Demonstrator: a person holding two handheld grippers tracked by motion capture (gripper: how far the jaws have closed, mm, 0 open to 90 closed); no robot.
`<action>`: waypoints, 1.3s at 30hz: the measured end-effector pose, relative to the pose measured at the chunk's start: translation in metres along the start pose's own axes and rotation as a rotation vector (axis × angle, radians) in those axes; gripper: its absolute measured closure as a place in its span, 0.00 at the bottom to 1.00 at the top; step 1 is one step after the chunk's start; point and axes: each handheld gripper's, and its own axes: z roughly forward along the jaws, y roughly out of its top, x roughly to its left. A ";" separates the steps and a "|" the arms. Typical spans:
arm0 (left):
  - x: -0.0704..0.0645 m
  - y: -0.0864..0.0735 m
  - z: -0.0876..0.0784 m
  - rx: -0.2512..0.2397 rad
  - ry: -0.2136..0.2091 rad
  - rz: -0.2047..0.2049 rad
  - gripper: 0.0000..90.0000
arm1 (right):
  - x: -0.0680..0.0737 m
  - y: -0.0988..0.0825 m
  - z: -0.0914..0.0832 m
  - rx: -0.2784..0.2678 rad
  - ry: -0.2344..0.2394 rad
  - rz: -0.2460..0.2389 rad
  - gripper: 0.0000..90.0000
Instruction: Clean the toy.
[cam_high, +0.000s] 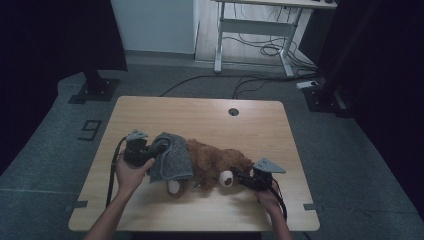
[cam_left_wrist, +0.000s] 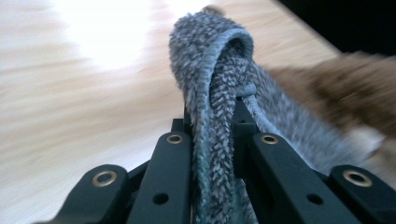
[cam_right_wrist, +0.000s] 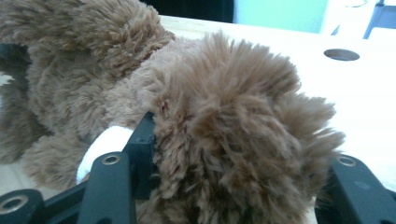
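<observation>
While my right gripper (cam_high: 239, 177) clamps the plush bear (cam_high: 215, 162) lying lengthwise along the table's (cam_high: 200, 112) near edge, my left gripper (cam_high: 152, 150) pinches the grey cloth (cam_high: 172, 156) draped over its left end.

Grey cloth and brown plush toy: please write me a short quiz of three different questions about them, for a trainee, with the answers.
1. True or false: the left gripper is shut on the grey cloth.
2. Which thing does the right gripper hold? A) the cloth B) the plush toy C) a cable
3. Fill in: in the high view, the cloth lies partly over the ____ end of the toy.

Key
1. True: in the left gripper view, a fold of cloth is pinched between the jaws.
2. B: in the right gripper view, brown fur sits between the jaws.
3. Left: the cloth covers the toy's left part, while the right gripper grips its right end on the table.
</observation>
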 end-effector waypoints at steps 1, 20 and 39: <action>-0.006 0.005 0.004 -0.002 -0.013 0.007 0.91 | 0.001 0.000 0.001 -0.004 -0.011 -0.008 0.49; -0.030 0.002 0.057 0.072 -0.157 -0.031 0.92 | -0.005 0.011 -0.007 -0.009 0.049 0.031 0.32; -0.043 -0.039 0.030 0.010 -0.201 0.018 0.92 | -0.015 0.053 0.005 0.206 0.094 0.112 0.14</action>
